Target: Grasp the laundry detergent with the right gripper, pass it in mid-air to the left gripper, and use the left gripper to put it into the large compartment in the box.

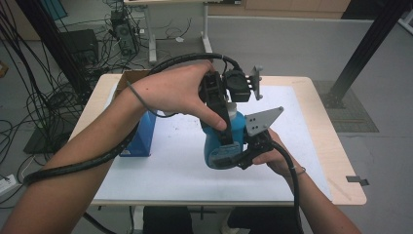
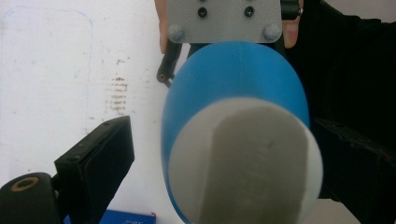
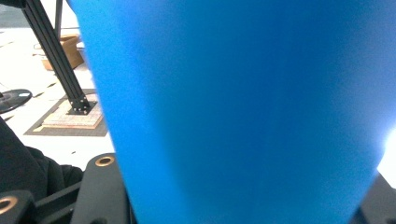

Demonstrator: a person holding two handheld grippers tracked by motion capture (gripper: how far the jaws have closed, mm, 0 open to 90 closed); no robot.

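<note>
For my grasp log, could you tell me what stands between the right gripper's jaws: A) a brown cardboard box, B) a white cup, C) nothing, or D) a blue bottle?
D: the right gripper has its jaws on either side of the blue bottle, which also shows in the high view.

From above I get even, soft indoor light and only faint shadows on the white mat [image 1: 170, 161]. My left gripper view blurs the near white cap [image 2: 243, 163]. In my right gripper view the blue bottle [image 3: 243, 107] is smeared, with glare at the right edge.
</note>
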